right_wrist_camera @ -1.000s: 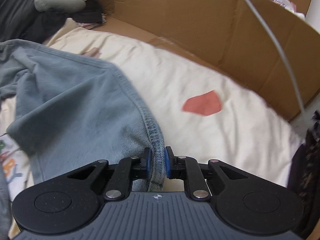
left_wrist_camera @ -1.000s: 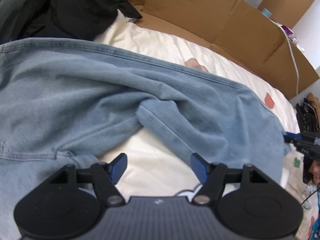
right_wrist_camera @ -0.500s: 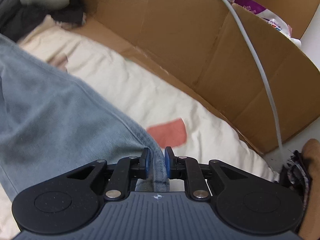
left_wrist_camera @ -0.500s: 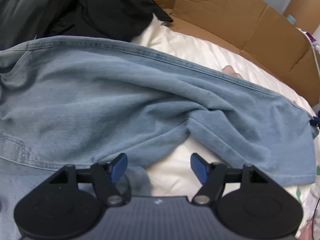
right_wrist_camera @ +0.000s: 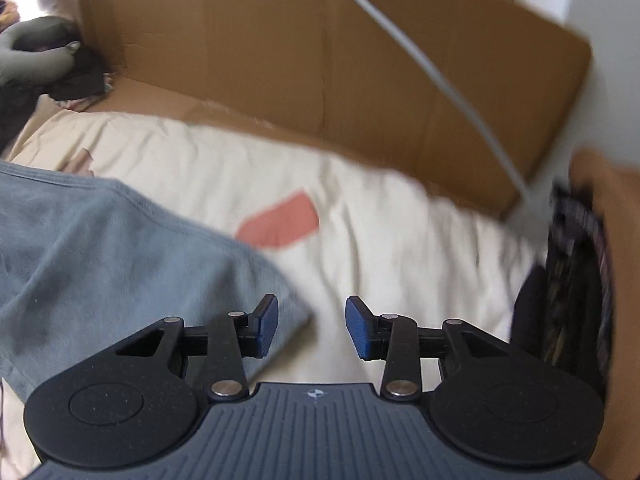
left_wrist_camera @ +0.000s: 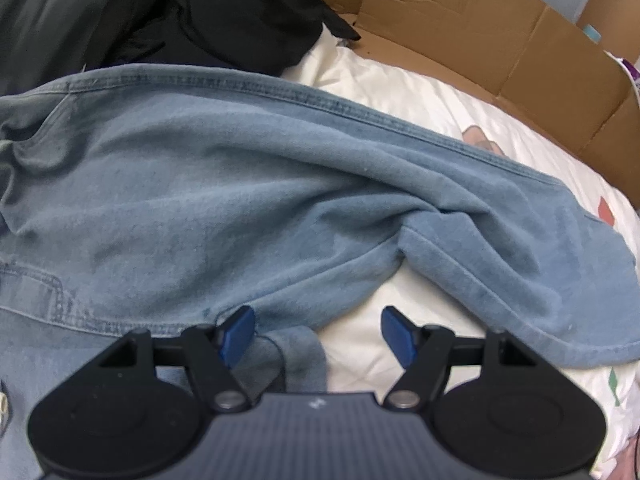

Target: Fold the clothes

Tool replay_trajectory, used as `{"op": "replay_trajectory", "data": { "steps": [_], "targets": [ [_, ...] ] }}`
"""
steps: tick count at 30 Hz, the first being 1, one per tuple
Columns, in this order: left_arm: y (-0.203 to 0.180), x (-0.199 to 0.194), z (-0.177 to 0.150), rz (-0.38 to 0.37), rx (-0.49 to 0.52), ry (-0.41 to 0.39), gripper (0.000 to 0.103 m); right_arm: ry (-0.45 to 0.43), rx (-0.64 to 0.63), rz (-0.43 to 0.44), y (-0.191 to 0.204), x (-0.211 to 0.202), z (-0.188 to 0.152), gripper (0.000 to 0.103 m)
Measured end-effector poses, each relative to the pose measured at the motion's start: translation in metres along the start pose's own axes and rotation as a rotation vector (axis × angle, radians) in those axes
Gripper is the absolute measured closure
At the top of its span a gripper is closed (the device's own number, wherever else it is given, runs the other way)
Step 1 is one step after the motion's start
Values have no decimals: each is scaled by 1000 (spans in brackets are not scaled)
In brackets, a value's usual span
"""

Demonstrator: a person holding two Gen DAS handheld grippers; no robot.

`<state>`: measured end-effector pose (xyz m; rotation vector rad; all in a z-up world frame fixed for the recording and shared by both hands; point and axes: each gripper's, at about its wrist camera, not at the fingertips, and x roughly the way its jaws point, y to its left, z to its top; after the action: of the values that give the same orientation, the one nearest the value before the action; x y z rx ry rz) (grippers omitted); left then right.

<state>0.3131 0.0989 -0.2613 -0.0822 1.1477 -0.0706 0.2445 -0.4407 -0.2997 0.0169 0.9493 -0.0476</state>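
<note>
The blue jeans (left_wrist_camera: pixel 248 200) lie spread across a cream bed sheet (left_wrist_camera: pixel 400 92), filling most of the left wrist view. Closest in, the left gripper (left_wrist_camera: pixel 318 336) points down at the near edge of the jeans. Its claw is spread wide and pinches nothing — a small fold of denim and a strip of bare sheet sit in the gap, and the blue pads (left_wrist_camera: pixel 238 334) do not press on the cloth.

In the right wrist view the right gripper (right_wrist_camera: pixel 308 330) hangs over the end of one jeans leg (right_wrist_camera: pixel 120 256). Its jaws are opening. The corner of the leg lies just beside the left pad (right_wrist_camera: pixel 266 326), and only sheet shows between the two pads, so nothing is gripped there.

A little farther on, the two legs cross and bunch up where they meet (a thick fold runs through the middle). A stitched seam (left_wrist_camera: pixel 280 90) runs along the far edge of the jeans. Past the hem in the right wrist view, a red patch (right_wrist_camera: pixel 280 220) is printed on the sheet.

Farther back, a heap of dark clothes (left_wrist_camera: pixel 192 20) sits at the far left, touching the jeans' far edge. A brown cardboard wall (right_wrist_camera: pixel 320 80) stands behind the bed — a grey cable (right_wrist_camera: pixel 440 80) hangs across it.
</note>
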Motion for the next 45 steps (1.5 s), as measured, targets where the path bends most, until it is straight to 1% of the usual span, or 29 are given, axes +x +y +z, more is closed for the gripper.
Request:
{"op": "replay_trajectory", "data": {
  "steps": [4,6,9,14,15,17,18,21,26,32,35,38,40,42,43,45],
  "targets": [
    [-1,3,0,7,1,2,31,22,98,54,-5,10,-14,58],
    [-2,3,0,6,5,2,31,28,105,67,-4,19,-14,57],
    [-4,4,-1,5,17,2,28,44,135,83,-2,31,-13,57],
    [-3,5,0,-1,13,1,28,32,155,99,3,40,-8,57],
    [-2,5,0,-3,9,0,28,28,160,104,3,41,-7,62],
    [0,3,1,-2,6,-6,28,18,160,103,1,37,-4,86],
    [1,3,2,-1,5,-10,28,10,152,95,0,34,-3,88],
    [5,-2,9,-5,18,-26,28,-4,106,71,-4,25,2,98],
    [12,-12,35,13,88,-47,28,-26,-36,41,-4,12,22,99],
    [29,-10,73,54,90,-95,28,-99,-93,-45,-5,3,46,99],
    [39,-2,91,66,90,-119,28,-129,-122,-79,-3,1,57,99],
    [48,10,107,95,96,-153,28,-151,-147,-101,-1,0,68,99],
    [54,19,115,109,90,-175,28,-156,-140,-108,-2,0,78,99],
    [59,33,122,144,89,-184,29,-158,-142,-116,-2,1,89,99],
    [60,40,125,169,88,-176,29,-164,-166,-126,0,2,93,99],
    [67,53,133,197,53,-159,32,-181,-213,-143,4,4,102,99]
  ]
}}
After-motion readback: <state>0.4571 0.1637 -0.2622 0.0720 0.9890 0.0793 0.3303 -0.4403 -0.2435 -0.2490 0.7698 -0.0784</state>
